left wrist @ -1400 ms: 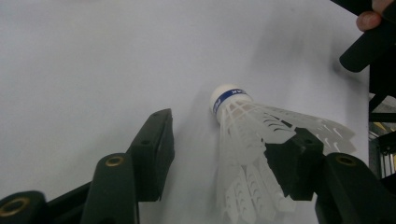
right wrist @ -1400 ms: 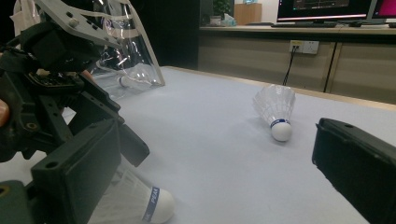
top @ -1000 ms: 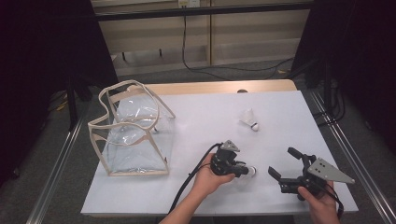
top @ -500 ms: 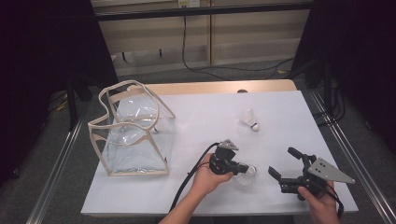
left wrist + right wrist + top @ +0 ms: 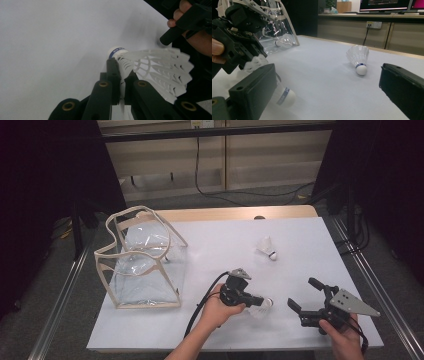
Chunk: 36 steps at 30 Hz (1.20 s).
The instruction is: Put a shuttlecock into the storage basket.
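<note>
White table (image 5: 220,245): clear bag (image 5: 142,265) at left, shuttlecock (image 5: 266,248) lying far right of centre.

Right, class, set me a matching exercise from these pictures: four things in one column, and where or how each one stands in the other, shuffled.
Things:
1. left gripper
2. right gripper
3. far shuttlecock
4. clear bag

States:
a. lies alone on the white table, cork toward the person
b. jaws open, holding nothing
c. stands at the table's left, a shuttlecock inside
d. shut on a shuttlecock's feathered skirt

Pairs: 1-d, 2-b, 3-a, 4-c
</note>
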Tool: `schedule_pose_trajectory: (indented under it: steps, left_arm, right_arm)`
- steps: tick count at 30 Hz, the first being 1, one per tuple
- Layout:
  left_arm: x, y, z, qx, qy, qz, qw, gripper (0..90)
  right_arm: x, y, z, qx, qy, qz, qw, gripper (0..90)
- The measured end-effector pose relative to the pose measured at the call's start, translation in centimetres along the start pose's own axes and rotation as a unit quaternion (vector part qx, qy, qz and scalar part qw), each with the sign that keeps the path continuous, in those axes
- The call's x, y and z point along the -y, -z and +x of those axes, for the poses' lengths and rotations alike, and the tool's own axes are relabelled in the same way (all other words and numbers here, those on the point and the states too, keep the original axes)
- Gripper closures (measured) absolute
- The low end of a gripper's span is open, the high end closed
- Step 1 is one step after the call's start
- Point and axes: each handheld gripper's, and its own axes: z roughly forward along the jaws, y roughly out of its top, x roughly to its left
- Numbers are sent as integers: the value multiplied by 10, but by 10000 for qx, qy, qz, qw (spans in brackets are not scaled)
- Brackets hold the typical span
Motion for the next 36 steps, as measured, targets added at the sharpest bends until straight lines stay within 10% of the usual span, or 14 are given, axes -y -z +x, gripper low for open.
schedule_pose_trajectory:
  steps: [36]
  left_arm:
    - [-13,41,-3,181,6,226,9996,895]
  right_arm:
    - [-1,-3,-3,33,-99,-43,9999,9]
